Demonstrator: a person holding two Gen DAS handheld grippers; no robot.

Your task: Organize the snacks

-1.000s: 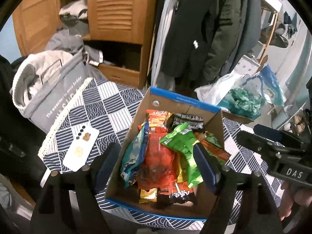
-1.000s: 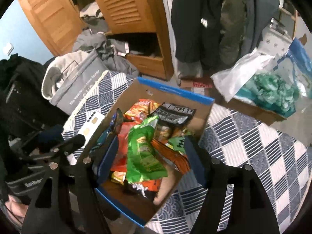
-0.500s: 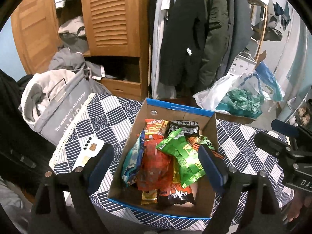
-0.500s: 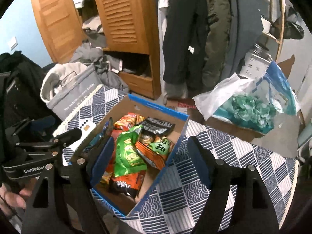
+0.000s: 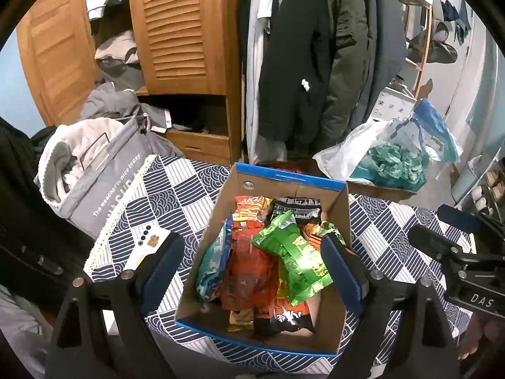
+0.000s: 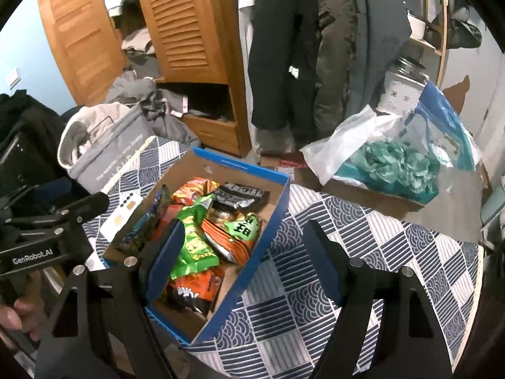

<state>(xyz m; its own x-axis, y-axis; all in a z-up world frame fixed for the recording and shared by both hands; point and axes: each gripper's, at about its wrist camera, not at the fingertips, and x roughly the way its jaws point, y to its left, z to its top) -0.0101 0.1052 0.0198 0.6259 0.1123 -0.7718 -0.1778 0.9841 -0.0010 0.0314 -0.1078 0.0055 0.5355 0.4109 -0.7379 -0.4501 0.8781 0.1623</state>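
1. Left wrist view: snack packets piled in cardboard box on patterned bed.
2. Left gripper and right gripper: jaws wide, empty.
3. Fits sorting ahead or packing done; green packet at 12 o'clock lies topmost.

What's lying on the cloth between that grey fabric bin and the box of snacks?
A white phone lies face down on the patterned cloth, between the grey bin and the snack box; the left wrist view shows it best.

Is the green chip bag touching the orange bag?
Touching. The left wrist view shows the green chip bag lying partly on top of the orange bag.
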